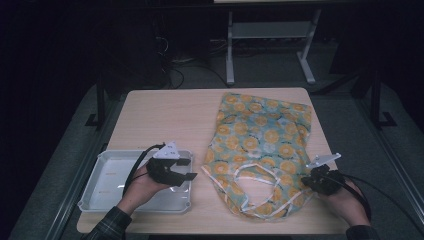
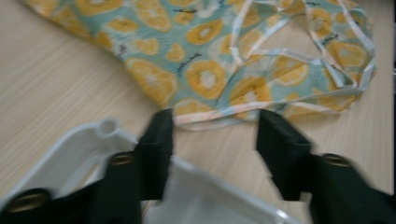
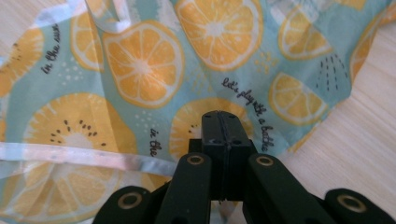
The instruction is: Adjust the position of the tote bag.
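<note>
A teal cloth printed with orange and kiwi slices lies spread on the right half of the wooden table, its white-edged straps looping at the near end. My right gripper sits at the cloth's near right edge. In the right gripper view its jaws are shut on the cloth, and folds run toward the tips. My left gripper hovers open over the right rim of a white tray. Its open jaws point at the cloth's hem, a short way from it.
The white tray's corner lies under the left jaws at the table's near left. Bare table stretches behind the tray and left of the cloth. Beyond the far edge stand a white frame and cables on the dark floor.
</note>
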`<state>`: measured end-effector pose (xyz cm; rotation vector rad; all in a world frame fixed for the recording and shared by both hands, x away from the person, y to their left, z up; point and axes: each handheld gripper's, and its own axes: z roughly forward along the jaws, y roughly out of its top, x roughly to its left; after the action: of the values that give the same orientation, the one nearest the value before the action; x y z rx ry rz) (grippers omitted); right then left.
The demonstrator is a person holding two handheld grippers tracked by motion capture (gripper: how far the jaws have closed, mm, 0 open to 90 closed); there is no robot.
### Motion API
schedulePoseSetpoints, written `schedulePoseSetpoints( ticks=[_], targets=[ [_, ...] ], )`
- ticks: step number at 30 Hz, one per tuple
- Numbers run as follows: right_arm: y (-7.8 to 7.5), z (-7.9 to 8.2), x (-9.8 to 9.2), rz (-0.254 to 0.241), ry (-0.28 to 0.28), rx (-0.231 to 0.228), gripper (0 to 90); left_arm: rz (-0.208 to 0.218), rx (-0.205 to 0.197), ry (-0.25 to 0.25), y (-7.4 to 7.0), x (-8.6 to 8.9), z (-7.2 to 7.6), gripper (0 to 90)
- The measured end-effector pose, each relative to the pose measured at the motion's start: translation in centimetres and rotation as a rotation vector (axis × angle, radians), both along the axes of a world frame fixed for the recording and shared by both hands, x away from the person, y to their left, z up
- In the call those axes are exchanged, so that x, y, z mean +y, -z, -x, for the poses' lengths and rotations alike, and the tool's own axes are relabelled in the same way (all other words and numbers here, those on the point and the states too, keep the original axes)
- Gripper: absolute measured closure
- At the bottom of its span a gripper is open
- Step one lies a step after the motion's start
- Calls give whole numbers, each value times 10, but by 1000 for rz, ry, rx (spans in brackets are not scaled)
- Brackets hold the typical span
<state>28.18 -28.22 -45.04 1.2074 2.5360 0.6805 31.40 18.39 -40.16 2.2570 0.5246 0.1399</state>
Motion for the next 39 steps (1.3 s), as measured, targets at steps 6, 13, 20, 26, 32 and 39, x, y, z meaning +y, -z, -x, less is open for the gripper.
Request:
schedulePoseSetpoints(
  ticks=[6,13,20,26,32,39],
  targets=[
    [-12,-3,8,-15,-17,-46,897,-55,15,22,3,-25,-16,768],
    [-11,-18,12,5,-27,-49,896,-153,56,16,16,-52,-47,896],
    [-7,-26,9,13,-20,-37,897,-228,82,19,29,-72,-65,898],
    [-1,-29,10,25,-21,-18,896,-301,109,27,41,-86,-66,899],
    [2,-30,10,26,-23,-3,897,-325,117,24,45,-90,-63,900],
    [2,-30,8,8,-26,9,897,-354,135,47,43,-90,-55,900]
  ],
)
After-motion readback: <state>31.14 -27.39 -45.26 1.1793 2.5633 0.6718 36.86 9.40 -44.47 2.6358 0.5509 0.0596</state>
